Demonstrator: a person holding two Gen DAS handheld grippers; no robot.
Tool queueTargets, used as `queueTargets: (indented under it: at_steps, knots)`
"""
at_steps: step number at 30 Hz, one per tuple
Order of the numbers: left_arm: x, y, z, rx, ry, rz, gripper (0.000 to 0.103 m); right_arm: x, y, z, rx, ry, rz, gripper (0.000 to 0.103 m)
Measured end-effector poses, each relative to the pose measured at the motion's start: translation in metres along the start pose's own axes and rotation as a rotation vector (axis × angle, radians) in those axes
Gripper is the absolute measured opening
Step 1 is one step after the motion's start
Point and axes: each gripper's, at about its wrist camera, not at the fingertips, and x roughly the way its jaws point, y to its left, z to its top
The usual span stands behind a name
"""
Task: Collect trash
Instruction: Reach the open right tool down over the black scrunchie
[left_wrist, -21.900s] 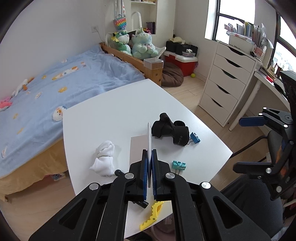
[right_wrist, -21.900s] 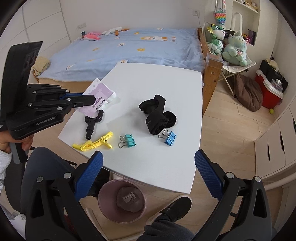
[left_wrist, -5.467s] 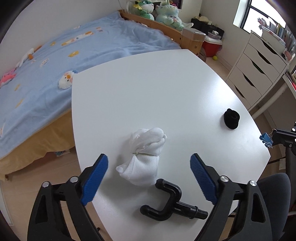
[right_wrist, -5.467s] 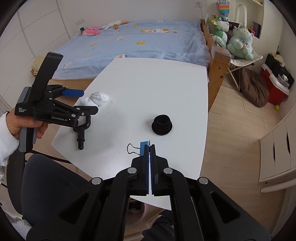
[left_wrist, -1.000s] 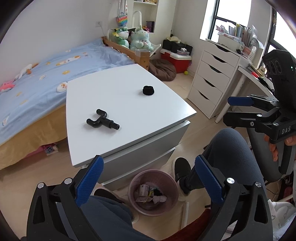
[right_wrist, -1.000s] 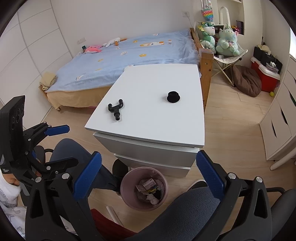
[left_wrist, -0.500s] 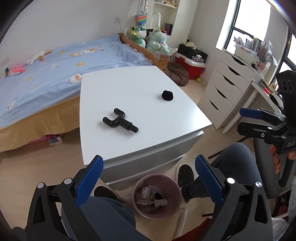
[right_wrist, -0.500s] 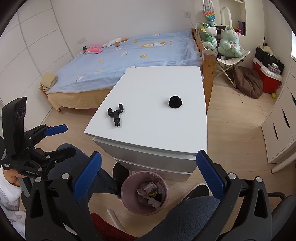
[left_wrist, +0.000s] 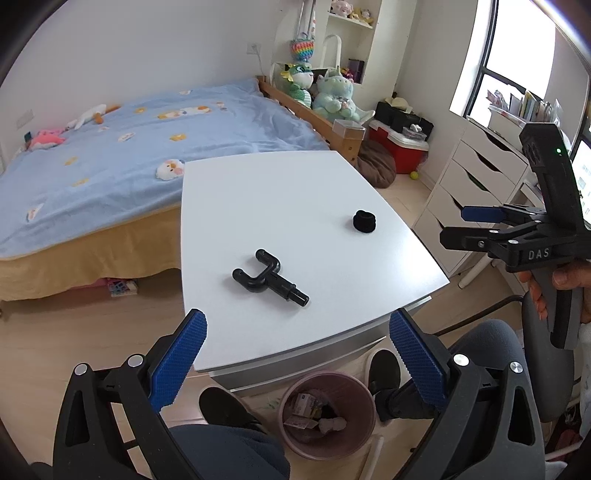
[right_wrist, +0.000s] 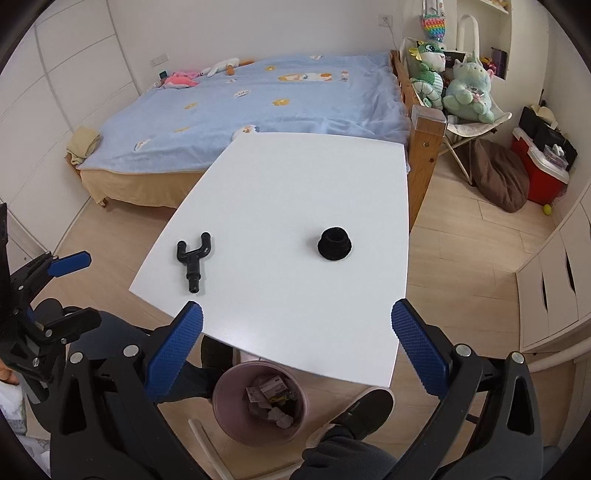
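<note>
Nearest the seated person, a pink round plastic bin (right_wrist: 258, 402) stands on the floor under the worktop's near edge, scraps of paper and wrappers inside. Above it both tools hang empty: the left gripper (left_wrist: 295, 354) and the right gripper (right_wrist: 295, 343) have their blue-padded jaws spread wide, gripping nothing. On the white worktop (right_wrist: 295, 192), a black Y-shaped plastic handle (right_wrist: 194, 260) lies by the near left corner, its long axis running from the near edge toward the far one, fork end away; the left gripper looks nearer to it. Further in, toward the right edge, sits a black round ribbed cap (right_wrist: 334, 244), closer to the right gripper. Both pieces lie well apart.
</note>
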Motion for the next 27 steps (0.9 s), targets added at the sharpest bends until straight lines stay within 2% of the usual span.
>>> queueTargets:
  at_steps: [13, 19, 24, 25, 26, 27]
  knots:
    - [0.010, 0.013, -0.003, -0.038, 0.026, 0.013, 0.095, 0.082, -0.020, 0.053, -0.041, 0.180, -0.047, 0.100]
    - [0.014, 0.018, -0.006, -0.051, 0.034, 0.016, 0.095, 0.120, -0.028, 0.060, -0.040, 0.268, -0.060, 0.100]
    - [0.018, 0.021, -0.008, -0.062, 0.046, 0.013, 0.095, 0.131, -0.029, 0.063, -0.038, 0.279, -0.065, 0.099]
    - [0.020, 0.022, -0.009, -0.064, 0.049, 0.013, 0.095, 0.133, -0.029, 0.063, -0.040, 0.279, -0.065, 0.096]
    - [0.021, 0.023, -0.010, -0.066, 0.052, 0.012, 0.095, 0.134, -0.029, 0.062, -0.043, 0.283, -0.064, 0.085]
    - [0.022, 0.023, -0.010, -0.068, 0.053, 0.011, 0.095, 0.136, -0.028, 0.062, -0.047, 0.289, -0.070, 0.080]
